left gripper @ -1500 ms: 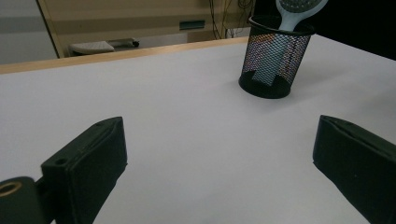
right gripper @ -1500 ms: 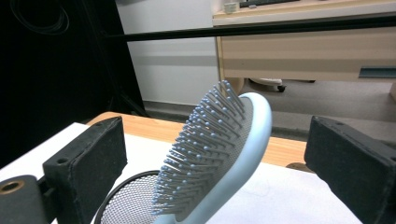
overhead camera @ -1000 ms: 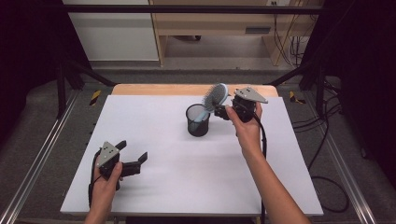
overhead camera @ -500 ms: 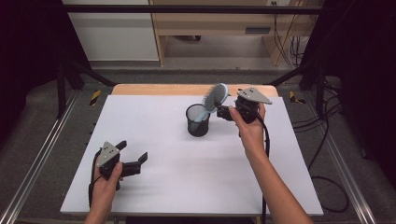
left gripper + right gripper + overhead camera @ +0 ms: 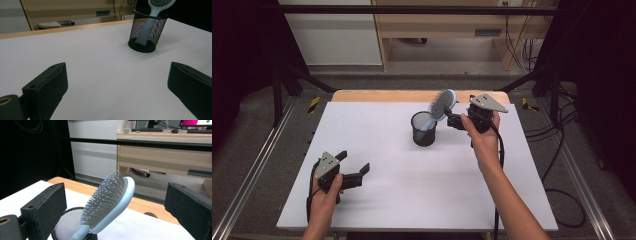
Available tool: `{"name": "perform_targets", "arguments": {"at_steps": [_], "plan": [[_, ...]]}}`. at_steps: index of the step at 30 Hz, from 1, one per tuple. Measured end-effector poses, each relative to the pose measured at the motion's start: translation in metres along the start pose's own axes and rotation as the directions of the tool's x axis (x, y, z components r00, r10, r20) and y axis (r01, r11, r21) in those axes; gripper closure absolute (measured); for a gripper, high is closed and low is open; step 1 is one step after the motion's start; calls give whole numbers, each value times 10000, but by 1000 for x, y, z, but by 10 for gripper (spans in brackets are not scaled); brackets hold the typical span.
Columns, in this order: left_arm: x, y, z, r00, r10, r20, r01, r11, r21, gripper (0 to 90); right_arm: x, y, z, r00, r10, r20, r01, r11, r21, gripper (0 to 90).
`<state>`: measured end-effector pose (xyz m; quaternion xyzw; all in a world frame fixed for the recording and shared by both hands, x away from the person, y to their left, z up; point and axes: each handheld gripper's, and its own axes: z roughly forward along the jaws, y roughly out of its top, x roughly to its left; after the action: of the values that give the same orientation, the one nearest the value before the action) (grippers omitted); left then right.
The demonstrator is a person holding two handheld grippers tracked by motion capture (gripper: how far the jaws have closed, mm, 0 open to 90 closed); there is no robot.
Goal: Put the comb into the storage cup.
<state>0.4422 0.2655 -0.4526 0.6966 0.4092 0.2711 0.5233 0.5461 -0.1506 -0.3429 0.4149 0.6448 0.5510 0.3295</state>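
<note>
Compared with a second ago, we barely see any change: the right hand-held gripper [image 5: 455, 120] has drifted a touch to the right, away from the brush [image 5: 440, 106], and the left hand-held gripper [image 5: 356, 170] sits in the same spot near the front left of the counter [image 5: 412, 200].

Both are released, jaws spread wide with nothing between them. From the right gripper view the brush head sits in the gap but touches neither jaw.

The brush handle is mostly hidden inside the cup [image 5: 424, 129], and the left gripper view cuts its head off at the top edge.

The brush is pale blue, an oval paddle with grey bristles, standing handle-down in the black mesh cup and leaning right.
</note>
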Motion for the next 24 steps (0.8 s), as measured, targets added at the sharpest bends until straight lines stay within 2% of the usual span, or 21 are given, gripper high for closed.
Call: {"name": "perform_targets", "arguments": {"at_steps": [24], "plan": [[3, 0, -3, 9999, -28, -102, 27, 9999, -108, 31, -17, -5, -25, 9999, -97, -27, 96, 9999, -81, 28]]}}
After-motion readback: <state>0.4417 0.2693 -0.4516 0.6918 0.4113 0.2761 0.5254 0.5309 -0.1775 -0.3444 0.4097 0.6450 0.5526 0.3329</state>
